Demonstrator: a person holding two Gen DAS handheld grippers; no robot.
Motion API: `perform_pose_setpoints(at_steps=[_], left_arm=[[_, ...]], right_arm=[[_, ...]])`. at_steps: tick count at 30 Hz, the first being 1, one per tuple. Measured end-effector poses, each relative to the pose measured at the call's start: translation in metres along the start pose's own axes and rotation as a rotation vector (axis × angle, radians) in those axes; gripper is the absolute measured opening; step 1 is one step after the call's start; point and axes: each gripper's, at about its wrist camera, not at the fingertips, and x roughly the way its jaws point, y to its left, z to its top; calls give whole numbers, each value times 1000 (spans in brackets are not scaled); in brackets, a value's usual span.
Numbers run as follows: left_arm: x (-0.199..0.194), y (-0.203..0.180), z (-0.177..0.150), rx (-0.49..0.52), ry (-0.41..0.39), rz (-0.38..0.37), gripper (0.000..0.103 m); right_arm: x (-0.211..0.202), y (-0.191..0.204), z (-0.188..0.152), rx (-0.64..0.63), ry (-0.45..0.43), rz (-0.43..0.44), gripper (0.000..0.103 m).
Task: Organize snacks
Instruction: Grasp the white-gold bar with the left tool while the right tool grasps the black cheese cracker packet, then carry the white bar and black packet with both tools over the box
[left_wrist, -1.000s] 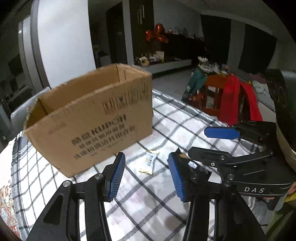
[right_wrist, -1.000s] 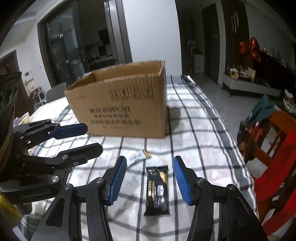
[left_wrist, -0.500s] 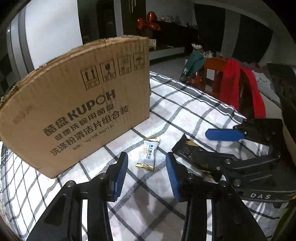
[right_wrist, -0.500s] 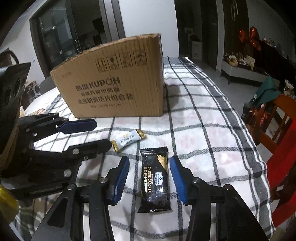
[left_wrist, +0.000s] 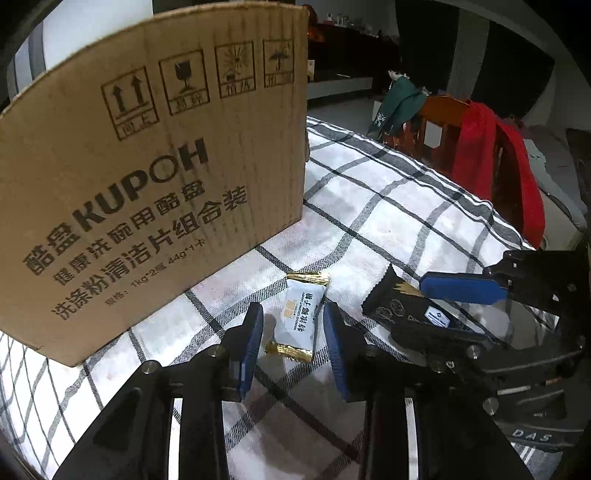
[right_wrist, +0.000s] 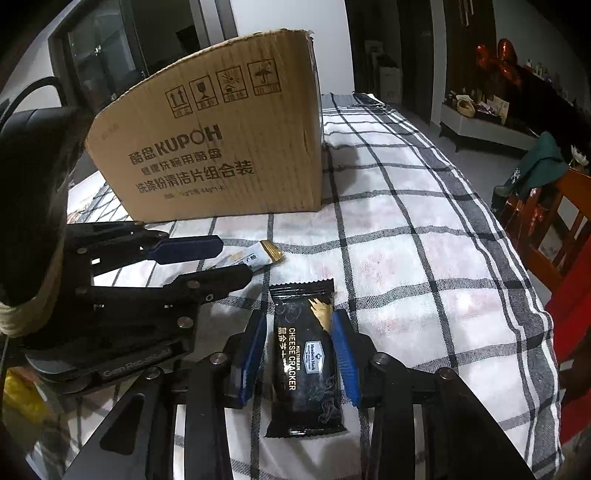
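A small white candy packet with gold ends (left_wrist: 300, 318) lies on the checked tablecloth, between the blue pads of my left gripper (left_wrist: 293, 321); the jaws straddle it with small gaps either side. A black cheese cracker packet (right_wrist: 303, 358) lies flat between the pads of my right gripper (right_wrist: 300, 332); the jaws are narrowed around it and seem to touch its sides. The white packet also shows in the right wrist view (right_wrist: 255, 258), the black one in the left wrist view (left_wrist: 402, 306). A brown cardboard box (left_wrist: 147, 177) stands just behind the packets.
The checked tablecloth (right_wrist: 424, 266) covers the table. The box (right_wrist: 218, 147) stands at the back left. A wooden chair with red cloth (left_wrist: 491, 158) and a green bag (left_wrist: 399, 103) stand beyond the table's right edge. The two grippers are close side by side.
Both grippers have come down and forward to the table. Each has narrowed its jaws around a packet: left around the white one, right around the black one.
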Motion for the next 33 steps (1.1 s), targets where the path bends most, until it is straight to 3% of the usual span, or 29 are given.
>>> perform_pose_setpoints(at_steps=[6, 11, 16, 33], left_arm=[[6, 0, 1, -13, 11, -4, 32], [6, 1, 2, -31, 18, -9, 24], [1, 3, 1, -54, 28, 1, 22], [-57, -5, -6, -124, -26, 77, 22]], right_arm=[[3, 2, 0, -21, 1, -17, 38], [6, 0, 0, -6, 5, -15, 38], [5, 0, -1, -18, -1, -5, 32], [-30, 5, 3, -22, -63, 32, 32]])
